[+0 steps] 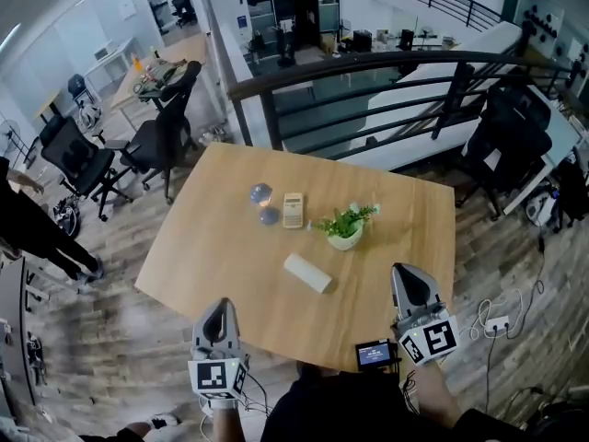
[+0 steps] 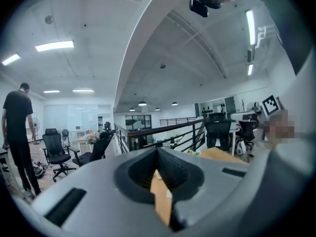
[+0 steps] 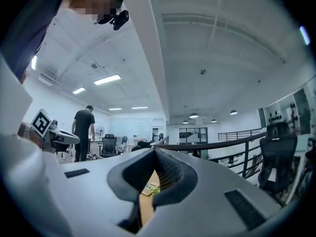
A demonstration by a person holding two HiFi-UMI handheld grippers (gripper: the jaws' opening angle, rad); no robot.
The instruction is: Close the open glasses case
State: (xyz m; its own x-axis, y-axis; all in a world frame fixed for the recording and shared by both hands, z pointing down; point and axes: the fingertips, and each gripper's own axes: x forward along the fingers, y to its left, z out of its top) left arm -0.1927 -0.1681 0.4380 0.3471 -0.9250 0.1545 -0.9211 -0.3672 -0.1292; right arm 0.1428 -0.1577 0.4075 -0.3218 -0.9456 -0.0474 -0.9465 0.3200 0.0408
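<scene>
A white oblong glasses case (image 1: 306, 273) lies on the wooden table (image 1: 396, 210), a little in front of its middle; I cannot make out a lid gap from here. Both grippers hover at the table's near edge, apart from the case. My left gripper (image 1: 219, 308) is below and left of it, my right gripper (image 1: 408, 273) to its right. In the left gripper view the jaws of the left gripper (image 2: 158, 151) meet with nothing between them. The right gripper (image 3: 155, 151) looks the same, jaws together and empty. The case shows in neither gripper view.
Behind the case stand a small potted plant (image 1: 345, 231), a tan calculator-like block (image 1: 293, 210) and two bluish round pieces (image 1: 260, 192). A small screen device (image 1: 375, 354) sits by my right hand. A dark railing (image 1: 368, 63) runs behind the table; office chairs (image 1: 156, 141) and a person (image 1: 28, 224) are at left.
</scene>
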